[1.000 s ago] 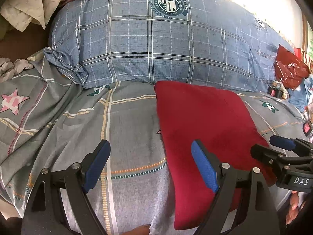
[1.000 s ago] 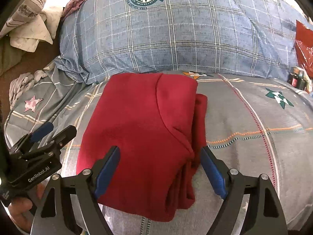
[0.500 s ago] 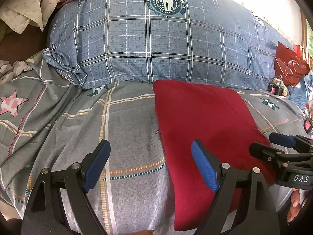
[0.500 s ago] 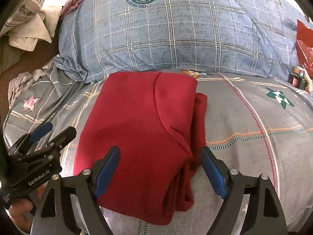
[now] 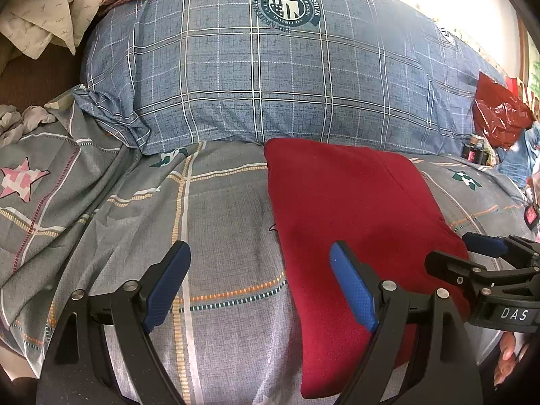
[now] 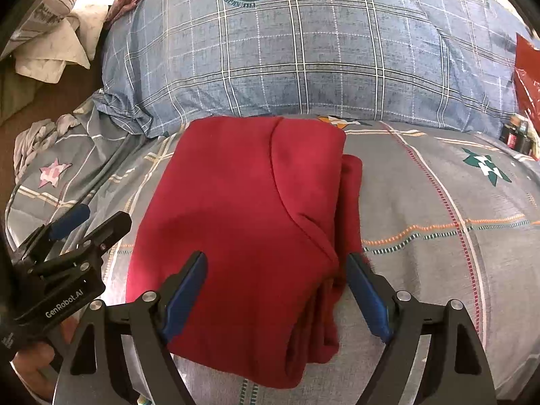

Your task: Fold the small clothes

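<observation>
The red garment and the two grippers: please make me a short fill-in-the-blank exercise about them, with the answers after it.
1. The garment on the bed has the colour ____.
2. The right gripper has its jaws ____.
3. The left gripper holds ____ between its pads.
4. Behind the garment lies a blue checked ____.

Answers: red; open; nothing; pillow

This is a bedroom in a home. A bed (image 5: pixel 216 303) fills both views, spread with a grey checked sheet printed with stars. 1 large blue plaid pillow (image 5: pixel 270 77) with a round crest lies across its head. Crumpled pale laundry (image 5: pixel 44 23) is heaped in the far left corner. A red plastic bag (image 5: pixel 499 114) and what may be small jars sit at the right edge.
</observation>
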Action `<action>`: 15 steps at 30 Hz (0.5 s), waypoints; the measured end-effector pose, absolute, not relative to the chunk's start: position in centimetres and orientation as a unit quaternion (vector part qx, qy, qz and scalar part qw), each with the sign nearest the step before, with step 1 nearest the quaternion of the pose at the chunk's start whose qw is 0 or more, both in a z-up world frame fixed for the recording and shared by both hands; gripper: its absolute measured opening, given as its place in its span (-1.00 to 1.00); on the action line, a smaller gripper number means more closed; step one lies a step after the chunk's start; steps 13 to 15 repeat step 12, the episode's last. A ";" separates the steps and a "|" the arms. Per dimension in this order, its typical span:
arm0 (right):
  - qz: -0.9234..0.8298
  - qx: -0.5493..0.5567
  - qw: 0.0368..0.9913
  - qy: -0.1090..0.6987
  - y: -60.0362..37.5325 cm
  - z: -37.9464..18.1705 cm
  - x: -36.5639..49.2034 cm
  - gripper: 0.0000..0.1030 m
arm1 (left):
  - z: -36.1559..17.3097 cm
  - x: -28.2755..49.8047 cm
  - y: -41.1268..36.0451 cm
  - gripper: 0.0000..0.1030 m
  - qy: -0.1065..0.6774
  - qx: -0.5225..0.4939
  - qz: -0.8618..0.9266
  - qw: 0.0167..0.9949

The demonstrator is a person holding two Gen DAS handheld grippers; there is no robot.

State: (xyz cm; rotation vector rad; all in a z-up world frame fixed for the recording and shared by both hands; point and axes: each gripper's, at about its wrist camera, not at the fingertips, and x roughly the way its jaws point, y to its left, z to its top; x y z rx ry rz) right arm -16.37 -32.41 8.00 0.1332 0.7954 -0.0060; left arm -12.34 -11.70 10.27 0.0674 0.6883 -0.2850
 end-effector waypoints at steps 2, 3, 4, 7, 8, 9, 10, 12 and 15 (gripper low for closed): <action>-0.002 0.065 0.920 0.388 -32.4 8.0 -16.3 0.65 | 10.3 -12.4 -11.7 0.65 0.336 0.033 -0.140 0.931; -0.002 0.065 0.919 0.388 -32.4 8.0 -16.3 0.65 | 10.3 -12.4 -11.7 0.65 0.336 0.033 -0.139 0.931; -0.003 0.065 0.919 0.388 -32.4 8.0 -16.3 0.65 | 10.3 -12.4 -11.7 0.65 0.335 0.033 -0.139 0.931; -0.003 0.064 0.918 0.390 -32.5 7.8 -16.2 0.65 | 10.4 -12.5 -11.6 0.65 0.332 0.032 -0.139 0.932; -0.002 0.064 0.918 0.391 -32.5 7.8 -16.2 0.65 | 10.5 -12.5 -11.6 0.65 0.329 0.032 -0.139 0.934; -0.002 0.063 0.918 0.390 -32.5 7.8 -16.1 0.65 | 10.5 -12.5 -11.6 0.65 0.327 0.032 -0.139 0.934; -0.002 0.063 0.919 0.390 -32.6 7.8 -16.1 0.65 | 10.6 -12.5 -11.5 0.65 0.328 0.030 -0.140 0.934; -0.003 0.061 0.919 0.388 -32.9 7.9 -16.0 0.65 | 10.7 -12.1 -11.2 0.65 0.335 0.020 -0.143 0.931; -0.003 0.061 0.919 0.388 -32.9 7.9 -16.0 0.65 | 10.7 -12.1 -11.2 0.65 0.335 0.020 -0.143 0.931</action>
